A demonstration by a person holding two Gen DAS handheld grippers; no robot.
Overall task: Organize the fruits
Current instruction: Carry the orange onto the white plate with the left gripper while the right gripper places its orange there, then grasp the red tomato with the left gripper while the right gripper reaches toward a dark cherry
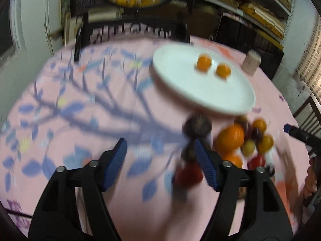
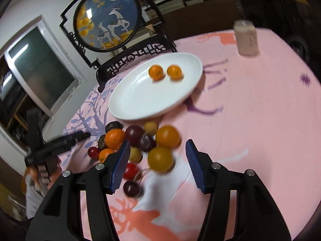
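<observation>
A white plate (image 1: 180, 76) (image 2: 144, 98) lies on the pink tablecloth with two small oranges (image 1: 203, 62) (image 2: 156, 72) on it. A pile of mixed fruit (image 1: 230, 138) (image 2: 140, 140) sits just in front of the plate: oranges, dark plums, yellow and red small fruits. My left gripper (image 1: 160, 152) is open and empty, left of the pile, its right finger near a dark fruit (image 1: 197, 125). My right gripper (image 2: 157, 150) is open, with a yellow-orange fruit (image 2: 160, 159) between its fingers, not gripped. The view is motion-blurred.
A black framed round deer screen (image 2: 106, 20) stands behind the plate. A beige cup (image 1: 250, 61) (image 2: 245, 38) stands at the far right of the table. The other gripper shows in each view, the right one at the left view's edge (image 1: 301, 135) and the left one in the right view (image 2: 60, 142).
</observation>
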